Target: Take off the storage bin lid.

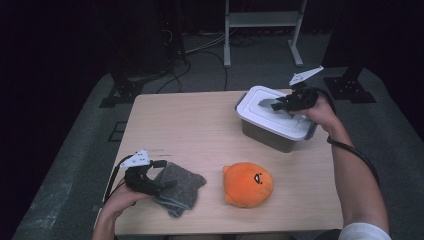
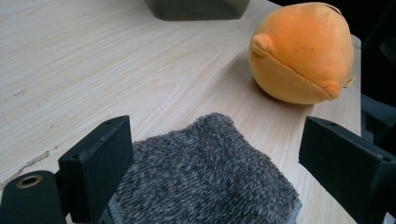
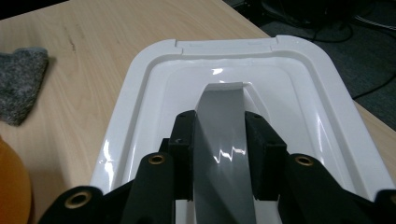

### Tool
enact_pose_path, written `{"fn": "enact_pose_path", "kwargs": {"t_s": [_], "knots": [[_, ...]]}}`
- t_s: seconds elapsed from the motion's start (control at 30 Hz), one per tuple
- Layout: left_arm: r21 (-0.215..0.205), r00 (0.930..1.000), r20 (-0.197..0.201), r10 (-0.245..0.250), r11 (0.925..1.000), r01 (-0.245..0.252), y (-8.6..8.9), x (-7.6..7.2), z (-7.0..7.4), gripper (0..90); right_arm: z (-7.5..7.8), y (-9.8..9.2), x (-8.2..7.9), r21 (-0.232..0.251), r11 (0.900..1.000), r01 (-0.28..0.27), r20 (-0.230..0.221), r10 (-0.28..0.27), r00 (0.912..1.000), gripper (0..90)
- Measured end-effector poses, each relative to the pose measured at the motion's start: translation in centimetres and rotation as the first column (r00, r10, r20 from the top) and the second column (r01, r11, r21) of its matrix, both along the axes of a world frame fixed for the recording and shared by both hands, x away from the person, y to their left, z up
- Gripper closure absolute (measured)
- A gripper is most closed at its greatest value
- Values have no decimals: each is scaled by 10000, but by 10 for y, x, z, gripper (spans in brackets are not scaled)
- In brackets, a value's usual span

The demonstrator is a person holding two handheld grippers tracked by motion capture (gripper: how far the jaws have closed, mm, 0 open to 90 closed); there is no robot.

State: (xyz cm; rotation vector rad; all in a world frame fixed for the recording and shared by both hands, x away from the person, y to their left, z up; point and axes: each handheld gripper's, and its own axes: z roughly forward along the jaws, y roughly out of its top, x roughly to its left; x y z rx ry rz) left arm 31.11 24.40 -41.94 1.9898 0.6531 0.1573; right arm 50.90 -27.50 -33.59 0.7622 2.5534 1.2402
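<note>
A grey box with a white lid [image 1: 272,112] stands at the table's far right. My right gripper [image 1: 280,103] is over the lid, shut on its grey handle [image 3: 223,140], with a black jaw pressed to each side of it. A folded grey fuzzy cloth [image 1: 180,187] lies at the near left. My left gripper [image 1: 162,186] rests at its left edge, open, the cloth [image 2: 205,172] lying between the wide-apart jaws without being pinched. An orange round plush toy [image 1: 248,184] sits near the front middle of the table, and it is also in the left gripper view [image 2: 301,51].
The light wooden table [image 1: 190,125] has bare wood across its left and middle. Beyond its far edge stand a white metal frame [image 1: 262,30] and black stands with cables on a grey floor.
</note>
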Motion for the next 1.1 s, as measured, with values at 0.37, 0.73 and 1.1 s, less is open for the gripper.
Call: {"fn": "enact_pose_path", "kwargs": {"t_s": [0.37,0.73,1.1], "knots": [[26,10000,-49,-22,10000,22,-1,-1,0,92,2,26,-8,-171,9956,-923,-13,923,9957,656],[63,10000,-29,-57,10000,57,-1,-1,0,92,2,54,-13,-245,9828,-1828,-5,1828,9831,656],[83,10000,-33,-60,9999,60,-1,-2,-1,92,3,76,-19,-343,9666,-2538,-39,2538,9672,656]]}}
